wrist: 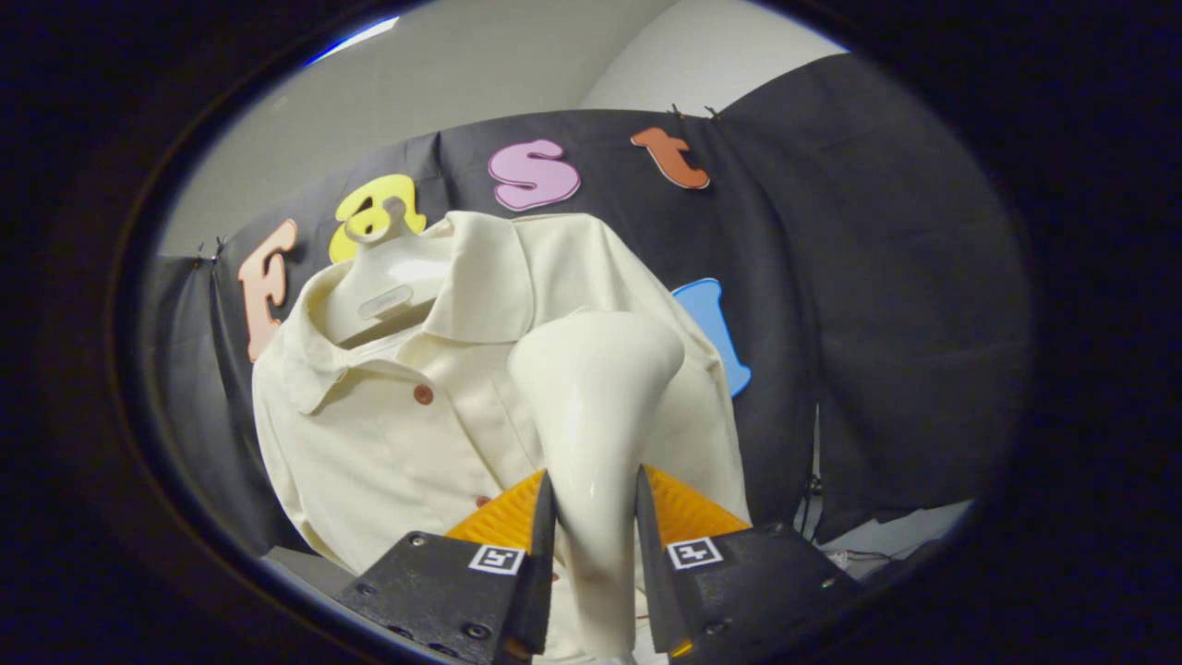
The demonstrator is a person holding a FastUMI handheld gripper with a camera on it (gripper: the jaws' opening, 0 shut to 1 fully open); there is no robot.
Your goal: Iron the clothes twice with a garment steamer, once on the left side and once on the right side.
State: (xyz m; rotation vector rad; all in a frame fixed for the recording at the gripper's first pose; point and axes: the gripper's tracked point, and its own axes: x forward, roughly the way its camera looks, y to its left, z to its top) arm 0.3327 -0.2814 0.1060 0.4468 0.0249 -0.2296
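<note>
Gripper view: my gripper (591,536) fingers clamp steamer (596,406) handle; glossy handle may slip, head snag shirt (369,434) collar.

Black cloth wall (877,277), pale, perhaps plaster, wall (480,65) above

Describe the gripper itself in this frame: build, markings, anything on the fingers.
The gripper has two flat, wedge-shaped fingers rising from blocky black mounts with visible screws. Each mount carries a small square black-and-white marker near the finger base. Ribbed panels back each finger on the outer side. No cables or sleeve can be seen.
</note>
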